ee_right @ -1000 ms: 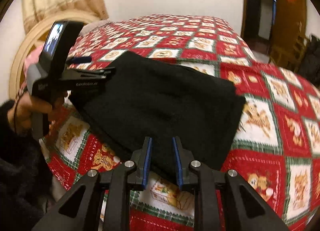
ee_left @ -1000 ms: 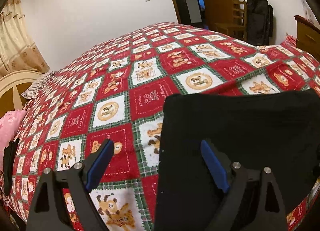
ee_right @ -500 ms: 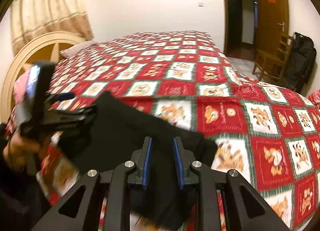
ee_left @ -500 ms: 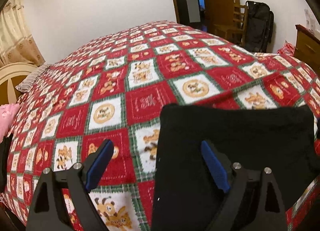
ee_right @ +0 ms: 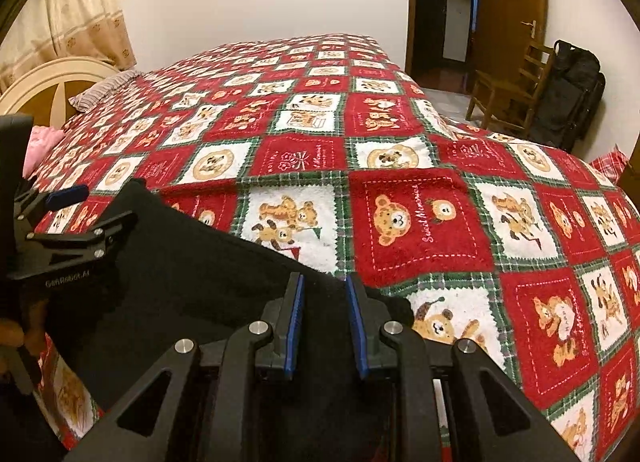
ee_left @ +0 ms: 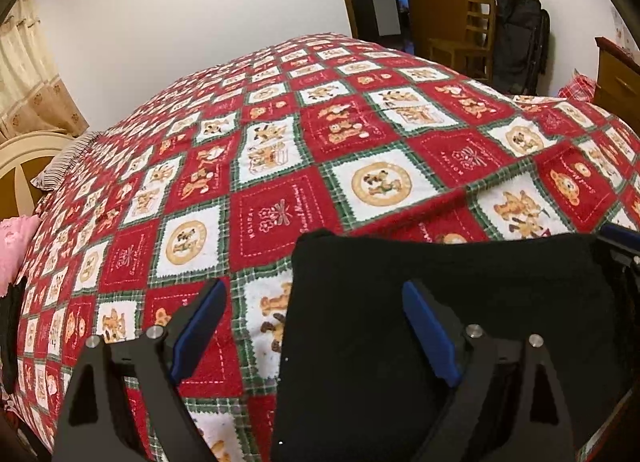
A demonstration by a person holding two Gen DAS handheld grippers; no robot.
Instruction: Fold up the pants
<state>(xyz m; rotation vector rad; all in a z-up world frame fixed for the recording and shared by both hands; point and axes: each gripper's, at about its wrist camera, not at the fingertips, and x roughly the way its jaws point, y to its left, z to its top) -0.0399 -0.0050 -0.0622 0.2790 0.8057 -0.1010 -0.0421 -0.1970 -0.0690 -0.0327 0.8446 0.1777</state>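
The black pants (ee_left: 420, 302) lie folded into a thick rectangle near the front edge of the bed, on the red patchwork quilt (ee_left: 280, 165). My left gripper (ee_left: 316, 326) is open above the pants' left edge, one finger over the quilt and one over the cloth. In the right wrist view the pants (ee_right: 192, 274) lie low and to the left. My right gripper (ee_right: 323, 322) has its jaws close together around a fold of the black cloth. The left gripper (ee_right: 72, 217) shows at the left there, held by a hand.
A cream headboard (ee_right: 52, 81) and a pillow (ee_right: 104, 89) are at the left end of the bed. A pink cloth (ee_left: 14, 246) lies there. A wooden chair (ee_right: 508, 93), a black bag (ee_right: 568, 93) and an open door (ee_right: 512, 1) stand beyond the bed's right side.
The right gripper has swung up and away with the cloth, so less of the pants shows ahead of it. The left gripper stays open over the pants' left edge.
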